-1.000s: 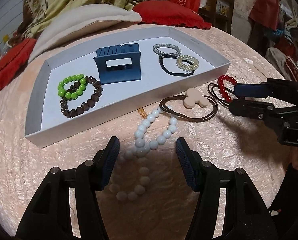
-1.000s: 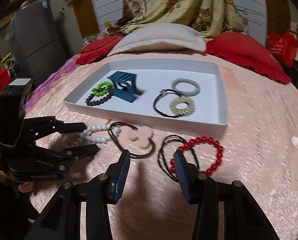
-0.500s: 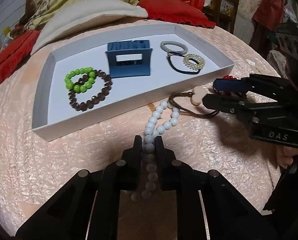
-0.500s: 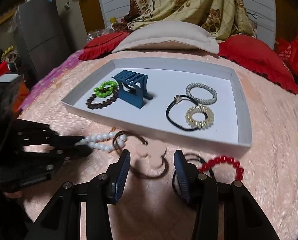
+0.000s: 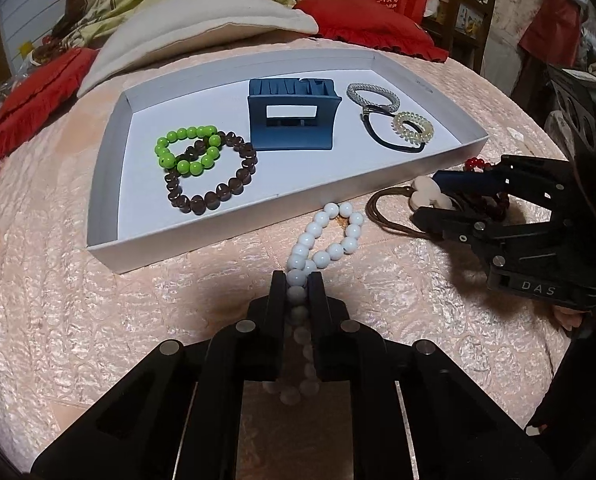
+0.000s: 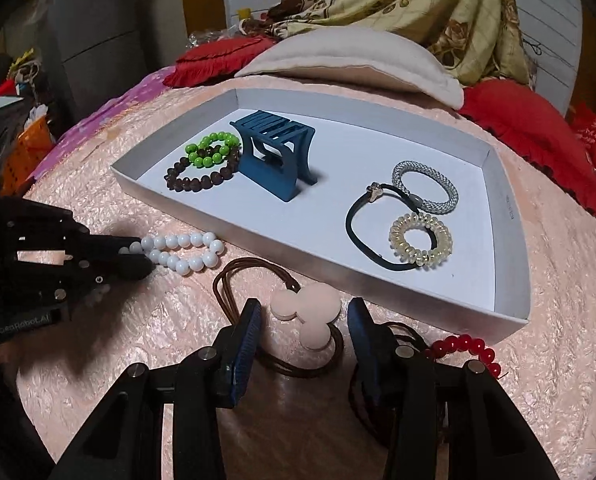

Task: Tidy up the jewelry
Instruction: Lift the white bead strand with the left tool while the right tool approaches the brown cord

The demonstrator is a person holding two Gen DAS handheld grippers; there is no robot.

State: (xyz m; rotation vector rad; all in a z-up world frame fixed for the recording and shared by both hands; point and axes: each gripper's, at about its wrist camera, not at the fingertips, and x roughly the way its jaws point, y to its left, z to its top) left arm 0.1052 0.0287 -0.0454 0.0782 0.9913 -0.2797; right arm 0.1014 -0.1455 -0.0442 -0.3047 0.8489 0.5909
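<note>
My left gripper (image 5: 297, 280) is shut on the white bead bracelet (image 5: 329, 236), which trails on the pink cover just in front of the white tray (image 5: 110, 168); both also show in the right wrist view, the gripper (image 6: 134, 258) and the bracelet (image 6: 186, 254). My right gripper (image 6: 303, 320) is open, its fingers on either side of the pink mouse-shaped charm (image 6: 307, 314) of a brown hair tie (image 6: 234, 280). A red bead bracelet (image 6: 467, 348) and a black hair tie lie by its right finger. The tray holds green (image 5: 186, 150) and brown bracelets, a blue claw clip (image 5: 292, 118) and hair ties (image 6: 419, 240).
Red cushions (image 6: 533, 132) and a beige pillow (image 6: 349, 60) lie behind the tray. The right gripper (image 5: 449, 200) sits close to the right of the left one. The bed's edge drops away at the left (image 6: 78, 120).
My left gripper closed on the white bead bracelet and drew it slightly back. My right gripper moved left and forward from the red bracelet until its fingers straddle the mouse-shaped hair tie.
</note>
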